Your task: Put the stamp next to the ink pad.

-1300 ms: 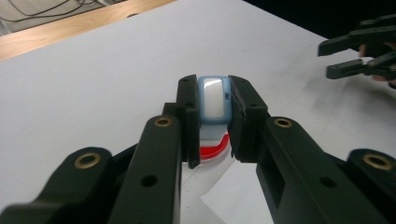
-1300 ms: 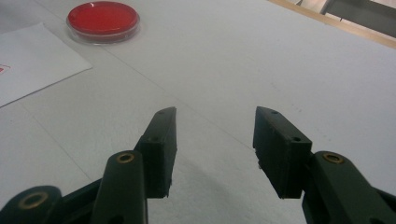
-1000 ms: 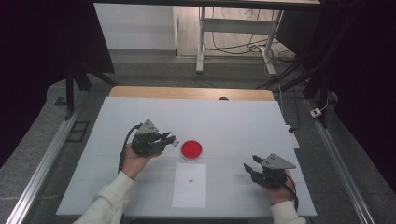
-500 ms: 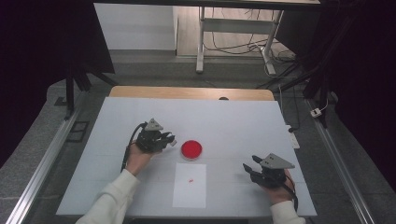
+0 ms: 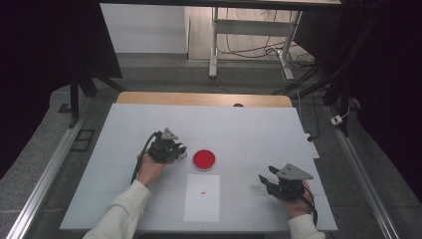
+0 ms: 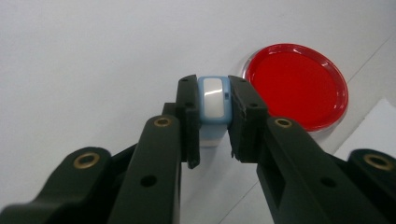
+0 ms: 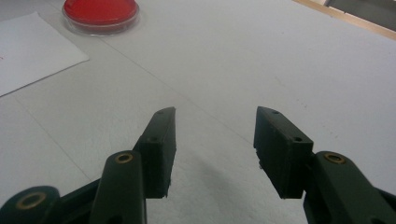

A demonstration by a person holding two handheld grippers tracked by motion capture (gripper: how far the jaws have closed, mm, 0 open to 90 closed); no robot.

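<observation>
A white counter (image 5: 249, 124) with a wooden strip along its far edge carries the things. A round red dish (image 5: 204, 159) sits near its middle. Just beside it, toward the near edge, a white sheet of paper (image 5: 201, 201) lies flat, bearing a small red mark.

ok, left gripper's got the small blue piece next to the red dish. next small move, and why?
Probably ease the left gripper toward the red dish: its fingers are clamped on the small blue piece, which sits just short of the dish rim, while the right gripper rests open and apart.
</observation>
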